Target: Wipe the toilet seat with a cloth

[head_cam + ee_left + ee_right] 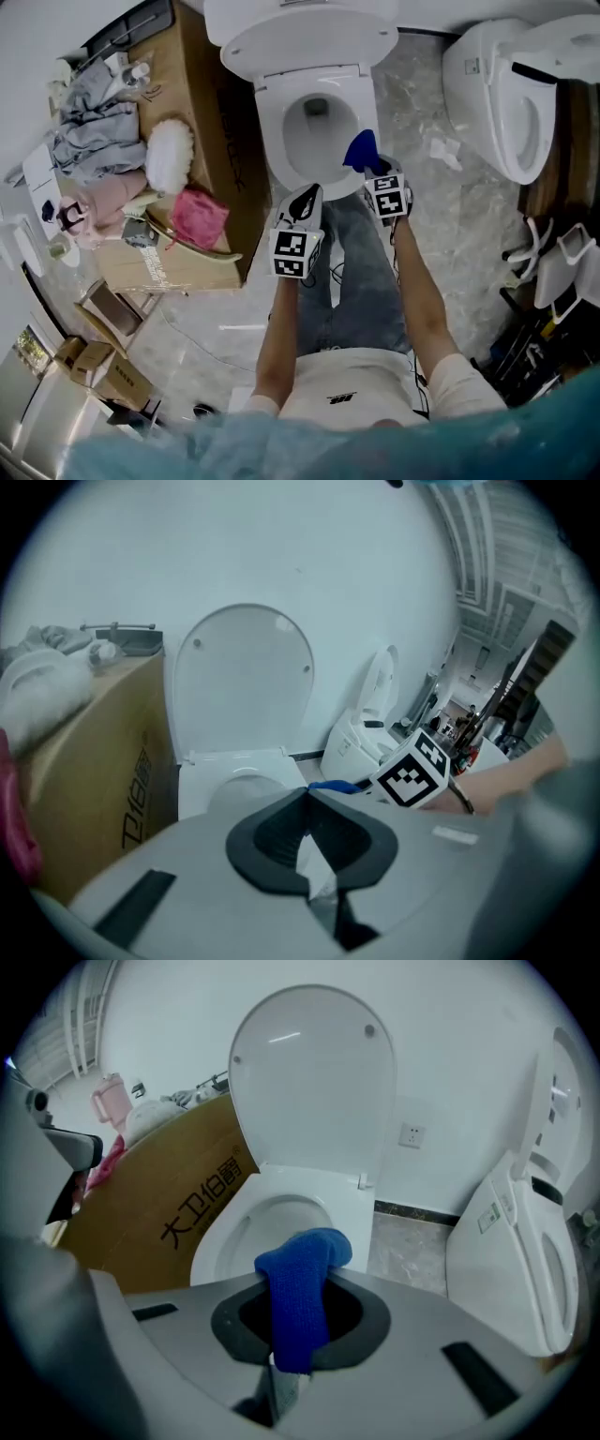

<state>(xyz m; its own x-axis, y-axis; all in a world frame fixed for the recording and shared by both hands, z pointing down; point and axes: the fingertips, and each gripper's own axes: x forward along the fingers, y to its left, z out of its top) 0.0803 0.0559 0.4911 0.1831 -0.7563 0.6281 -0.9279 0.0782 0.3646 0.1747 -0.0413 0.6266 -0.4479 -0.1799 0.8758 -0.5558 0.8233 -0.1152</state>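
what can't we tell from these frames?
- Whether the blue cloth touches the toilet seat: in the head view, the right hand-held gripper covers the rim there; in the right gripper view, the gripper's own body hides it.
- Small items on the cardboard box: head view, too small.

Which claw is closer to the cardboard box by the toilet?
Left. The left claw hangs just beside the cardboard box; the right claw, holding the blue cloth, is farther off, across the toilet.
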